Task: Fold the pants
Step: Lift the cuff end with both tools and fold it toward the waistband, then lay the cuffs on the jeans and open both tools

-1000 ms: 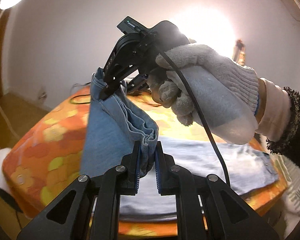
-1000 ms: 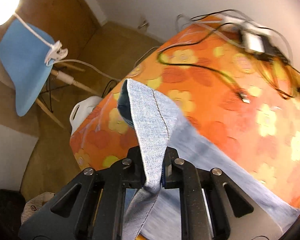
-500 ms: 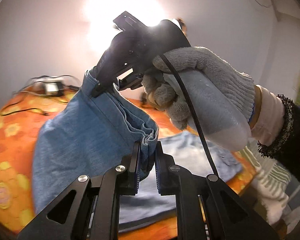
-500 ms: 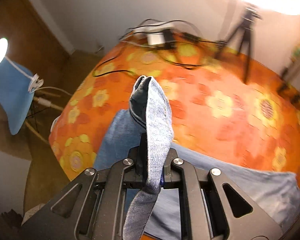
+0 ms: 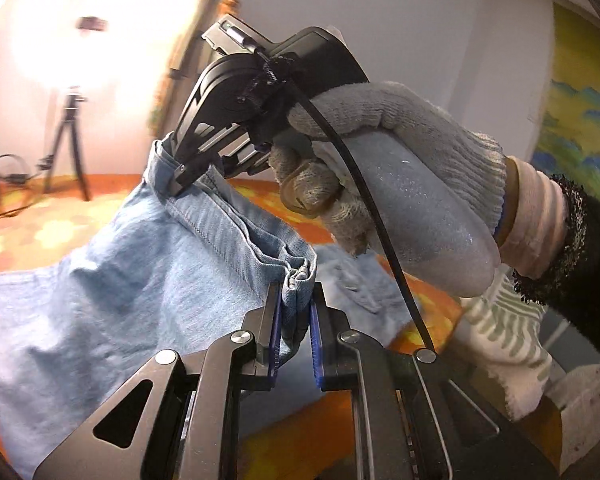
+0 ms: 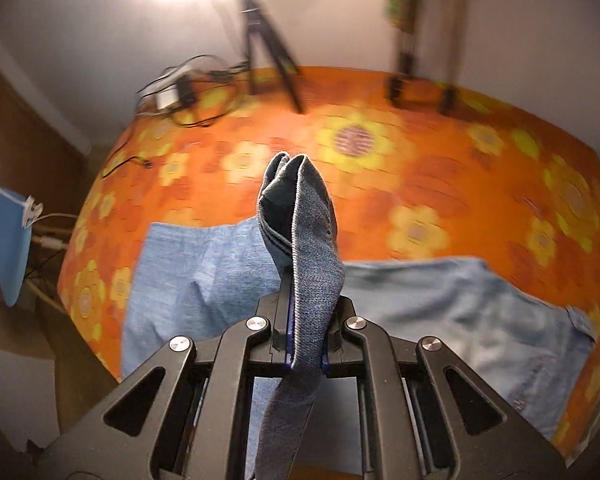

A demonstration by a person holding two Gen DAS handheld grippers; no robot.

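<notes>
Light blue denim pants [image 5: 100, 300] lie partly on an orange flowered table [image 6: 380, 168]. My left gripper [image 5: 295, 320] is shut on a bunched hem edge of the pants, lifted above the table. My right gripper [image 5: 180, 172], held by a gloved hand [image 5: 400, 184], shows in the left wrist view, shut on the same hem a little farther off. In the right wrist view my right gripper [image 6: 306, 344] is shut on a raised fold of the pants [image 6: 300, 232]. The rest of the pants [image 6: 460, 304] spreads flat below.
A black tripod [image 6: 264, 40] and a second stand [image 6: 420, 40] rise at the table's far side. Cables and a white adapter [image 6: 172, 96] lie at the far left corner. A blue chair [image 6: 0, 240] stands left of the table. A bright lamp shines on the wall.
Both grippers have swung with the lifted hem toward the other end of the pants. The views have turned from the left table edge toward the tripods. Both grips are unchanged.
</notes>
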